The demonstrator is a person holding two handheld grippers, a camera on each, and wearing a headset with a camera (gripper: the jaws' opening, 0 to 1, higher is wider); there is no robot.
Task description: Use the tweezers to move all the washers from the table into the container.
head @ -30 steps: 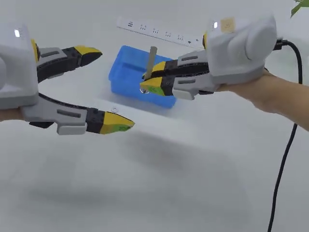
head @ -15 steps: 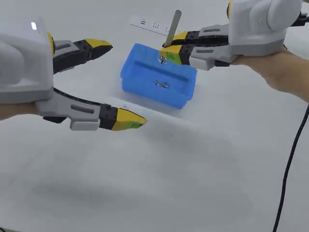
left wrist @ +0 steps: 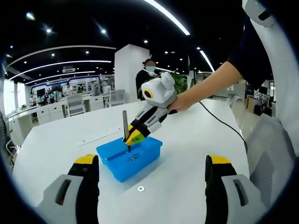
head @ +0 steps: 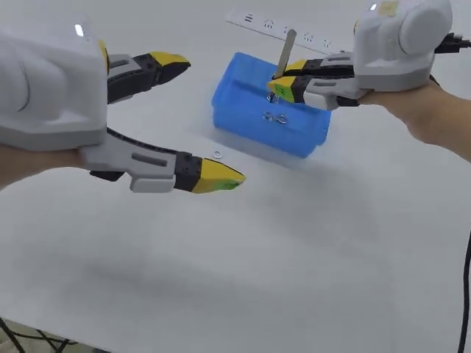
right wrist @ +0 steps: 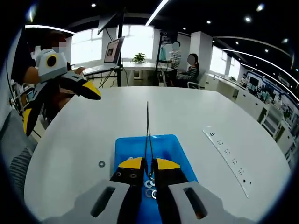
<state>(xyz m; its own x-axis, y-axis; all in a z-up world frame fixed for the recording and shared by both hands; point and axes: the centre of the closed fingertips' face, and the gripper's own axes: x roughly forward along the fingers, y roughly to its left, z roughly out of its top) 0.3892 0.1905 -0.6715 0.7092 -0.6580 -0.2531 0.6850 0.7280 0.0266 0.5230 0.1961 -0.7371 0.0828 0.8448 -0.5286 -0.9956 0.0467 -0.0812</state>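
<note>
The blue container (head: 294, 132) stands on the white table, with a few washers (head: 277, 118) lying inside it. My right gripper (head: 277, 91) hangs over the container, shut on the metal tweezers (head: 285, 51). In the left gripper view, the tweezers (left wrist: 125, 127) point down into the container (left wrist: 140, 161); whether they hold a washer I cannot tell. One loose washer (head: 218, 154) lies on the table in front of the container. My left gripper (head: 200, 121) is open, to the left of the container, with nothing between its jaws. In the right gripper view, the tweezers (right wrist: 147, 126) stand above the container (right wrist: 166, 144).
A white power strip (head: 294, 33) lies behind the container, seen again as the power strip (right wrist: 229, 156) on the right. The right gripper's black cable (head: 466, 294) hangs at the right edge. People sit at desks far behind. Bare white tabletop (head: 280, 250) stretches in front.
My right gripper has carried the tweezers from the container's near edge to above its inside. The left gripper has stayed open. The head camera has shifted.
</note>
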